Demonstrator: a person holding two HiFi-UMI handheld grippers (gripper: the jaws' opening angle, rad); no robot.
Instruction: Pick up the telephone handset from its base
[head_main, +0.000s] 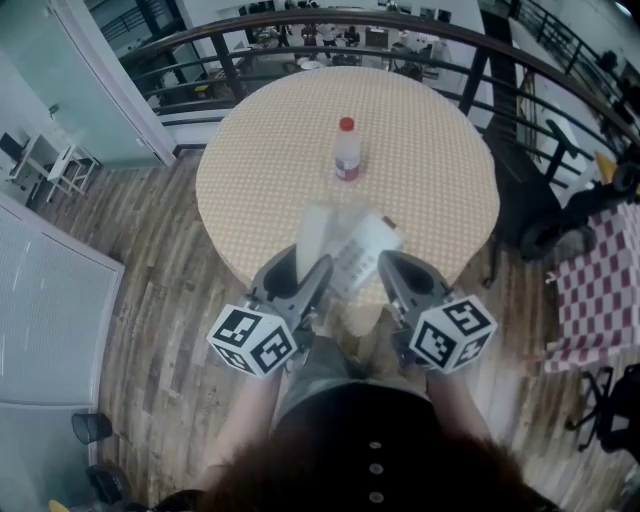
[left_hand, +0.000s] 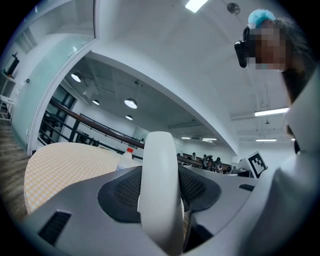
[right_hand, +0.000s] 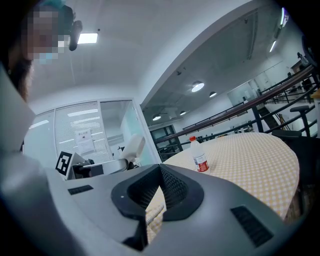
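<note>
In the head view, your left gripper (head_main: 312, 272) held the handset (head_main: 312, 238) over the near edge of the bench (head_main: 260, 150), just beside the base (head_main: 366, 250). A bottle (head_main: 346, 150) stood farther on. In the left gripper view, its fingers were clamped on the handset. In the right gripper view, your right gripper (right_hand: 159, 169) had its fingers together, with nothing between them.

The right gripper (right_hand: 160, 169) is hovering with jaws together, empty; a bottle (right_hand: 199, 156) is standing on the table (right_hand: 250, 155).
</note>
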